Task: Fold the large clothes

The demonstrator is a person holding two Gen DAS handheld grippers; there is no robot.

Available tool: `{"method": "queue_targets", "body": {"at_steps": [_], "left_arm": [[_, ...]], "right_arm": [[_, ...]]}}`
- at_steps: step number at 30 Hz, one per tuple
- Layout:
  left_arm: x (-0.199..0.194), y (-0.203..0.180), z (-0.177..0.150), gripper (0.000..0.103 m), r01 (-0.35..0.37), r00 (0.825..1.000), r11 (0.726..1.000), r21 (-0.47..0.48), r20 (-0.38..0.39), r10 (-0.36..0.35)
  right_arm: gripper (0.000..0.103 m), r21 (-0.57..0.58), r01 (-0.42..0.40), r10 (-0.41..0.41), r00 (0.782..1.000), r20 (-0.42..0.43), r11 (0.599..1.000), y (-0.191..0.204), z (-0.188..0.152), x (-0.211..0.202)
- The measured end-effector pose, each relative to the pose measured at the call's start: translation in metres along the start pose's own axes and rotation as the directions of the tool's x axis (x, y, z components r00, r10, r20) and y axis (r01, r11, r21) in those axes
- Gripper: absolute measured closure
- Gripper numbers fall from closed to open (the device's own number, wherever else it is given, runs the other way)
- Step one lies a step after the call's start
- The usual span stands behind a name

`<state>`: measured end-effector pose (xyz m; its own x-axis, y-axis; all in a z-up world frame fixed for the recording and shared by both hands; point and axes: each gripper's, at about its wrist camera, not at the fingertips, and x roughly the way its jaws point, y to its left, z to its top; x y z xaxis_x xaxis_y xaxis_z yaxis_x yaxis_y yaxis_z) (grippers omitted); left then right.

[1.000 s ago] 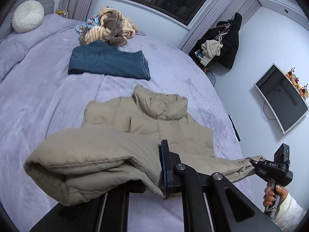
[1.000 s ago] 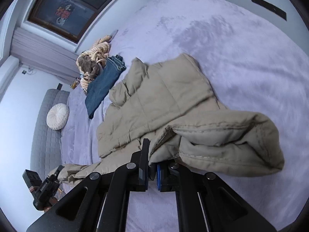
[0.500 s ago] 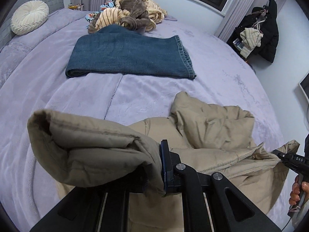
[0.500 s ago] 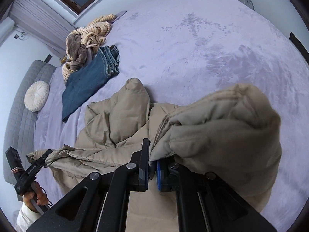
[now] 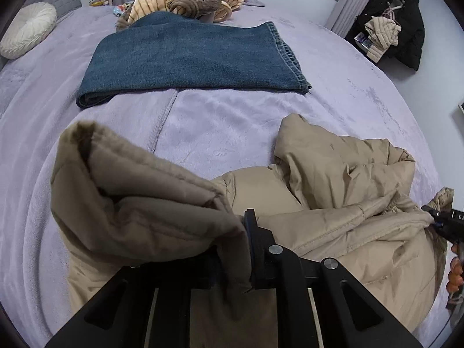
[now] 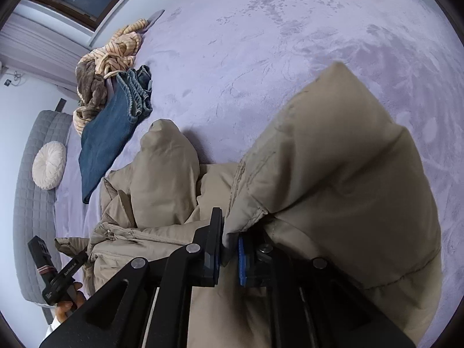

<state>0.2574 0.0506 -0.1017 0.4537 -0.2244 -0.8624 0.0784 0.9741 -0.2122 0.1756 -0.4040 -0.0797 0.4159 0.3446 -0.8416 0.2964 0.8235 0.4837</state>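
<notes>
Lavender bedding [image 5: 220, 116] covers the wide bed where a beige padded jacket [image 5: 333, 203] lies bunched near the front edge, its collar standing up in a peak. Both grippers hold it from opposite ends. At the jacket's left side, the left gripper [image 5: 232, 249] is clamped on a thick fold of the padding, which billows up and drapes over its left finger, hiding it (only the right finger [image 5: 255, 240] shows clearly). Seen from the other camera, this gripper [image 6: 82, 253] reaches in low from the bed's edge, the person's left hand [image 6: 68, 304] wrapped around its grip below. At the jacket's right side, the right gripper [image 6: 229, 249] is closed on a hem of the jacket pinched between its black finger and blue pad, a large puffed section rising beside it. In the left camera's view it enters from the far right edge [image 5: 435, 217], nipping a corner of fabric, with the fingers of the right hand [image 5: 455, 269] just visible beneath. Beyond the jacket lie folded blue jeans [image 5: 191, 58], well apart from it, then a heap of striped and brown clothes [image 5: 188, 0]. Near the grey headboard [image 6: 32, 203] rests a round white cushion [image 5: 27, 33]. Dark coats [image 5: 406, 23] hang by the wall.
</notes>
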Motion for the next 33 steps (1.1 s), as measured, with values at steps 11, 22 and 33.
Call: {"method": "queue_targets", "body": {"at_steps": [11,22,33], "left_arm": [[-0.037,-0.006,-0.003,0.028,0.063,0.995,0.995,0.075,0.068,-0.068],[0.028,0.014,0.004,0.042,-0.118,0.992,0.992,0.035,0.049,0.116],[0.067,0.018,0.015,0.038,-0.097,0.995,0.995,0.015,0.027,0.097]], "right_arm": [[0.085,-0.114,-0.029,0.031,0.999,0.015,0.993,0.025,-0.018,-0.03],[0.089,-0.152,0.215,-0.206,0.976,0.075,0.965,0.0,-0.002,-0.006],[0.093,-0.046,0.223,-0.22,0.974,0.052,0.974,-0.056,0.022,0.031]]}}
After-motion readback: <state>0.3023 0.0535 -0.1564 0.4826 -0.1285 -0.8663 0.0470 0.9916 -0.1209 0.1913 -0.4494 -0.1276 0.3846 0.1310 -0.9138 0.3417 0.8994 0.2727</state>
